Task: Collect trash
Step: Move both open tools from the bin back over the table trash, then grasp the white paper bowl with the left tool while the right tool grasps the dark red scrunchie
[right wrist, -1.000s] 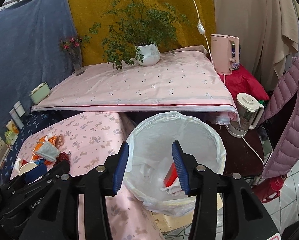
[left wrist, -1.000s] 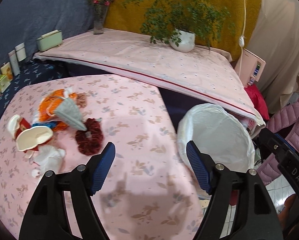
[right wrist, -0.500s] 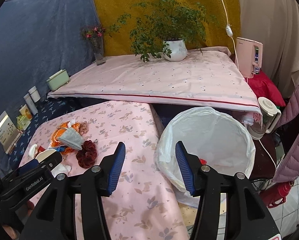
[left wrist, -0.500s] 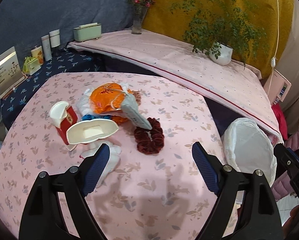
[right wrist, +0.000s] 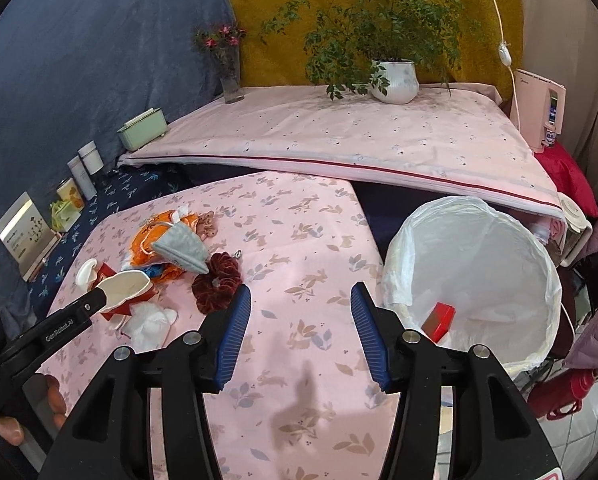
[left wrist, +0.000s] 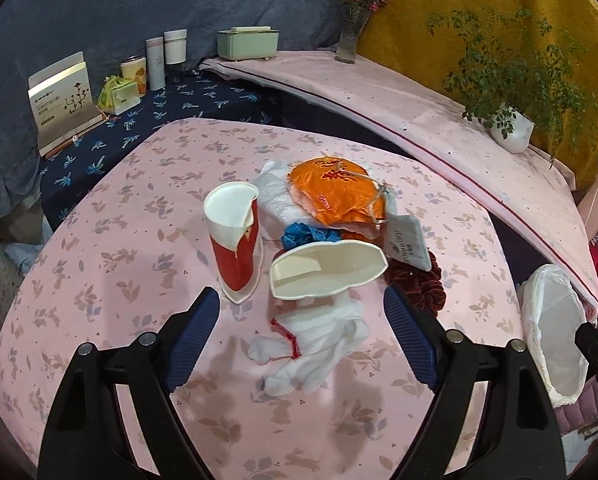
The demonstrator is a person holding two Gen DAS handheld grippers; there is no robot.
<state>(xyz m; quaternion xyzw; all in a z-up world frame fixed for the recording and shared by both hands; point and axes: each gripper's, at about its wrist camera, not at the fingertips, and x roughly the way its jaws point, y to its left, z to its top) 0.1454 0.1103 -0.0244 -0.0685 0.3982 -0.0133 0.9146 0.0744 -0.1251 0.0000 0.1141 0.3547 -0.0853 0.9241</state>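
The left gripper (left wrist: 301, 330), jaws wide and empty, is nearer to the crumpled white tissue (left wrist: 317, 344) lying directly between its fingertips, long axis diagonal, on the pink tablecloth (left wrist: 139, 248); the right gripper (right wrist: 301, 334), also wide, hovers beside the lined bin (right wrist: 475, 280).

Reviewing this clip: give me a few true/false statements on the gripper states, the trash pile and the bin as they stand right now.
1. Both the left hand-held gripper and the right hand-held gripper are open and empty. True.
2. The red and white paper cup lies flat on its side. False: it stands upright on the pink table.
3. The lined trash bin holds nothing. False: a red carton is inside.
4. The crumpled white tissue lies between the left gripper's fingers. True.
5. The dark red scrunchie is already in the bin. False: it lies on the table.
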